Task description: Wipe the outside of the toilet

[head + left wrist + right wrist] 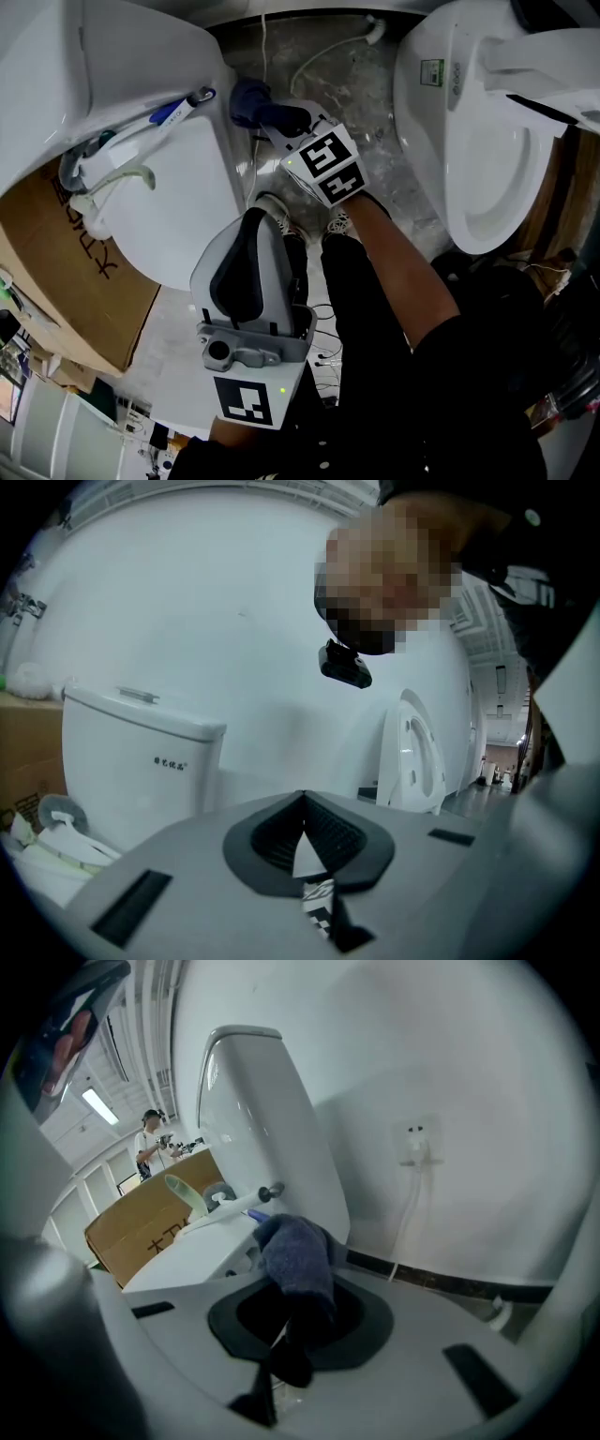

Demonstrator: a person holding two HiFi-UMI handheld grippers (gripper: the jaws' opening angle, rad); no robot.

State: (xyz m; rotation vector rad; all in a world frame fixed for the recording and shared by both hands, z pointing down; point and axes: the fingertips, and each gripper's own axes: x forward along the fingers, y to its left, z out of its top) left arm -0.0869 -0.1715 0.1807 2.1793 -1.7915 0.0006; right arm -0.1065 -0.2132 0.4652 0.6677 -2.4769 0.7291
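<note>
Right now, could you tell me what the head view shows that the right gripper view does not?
Only the head view: the left gripper and a second toilet with its bowl open. Only the right gripper view: a wall socket and a distant person. Both: the right gripper, its claw shut on the blue cloth, the nearer toilet and the cardboard box.
</note>
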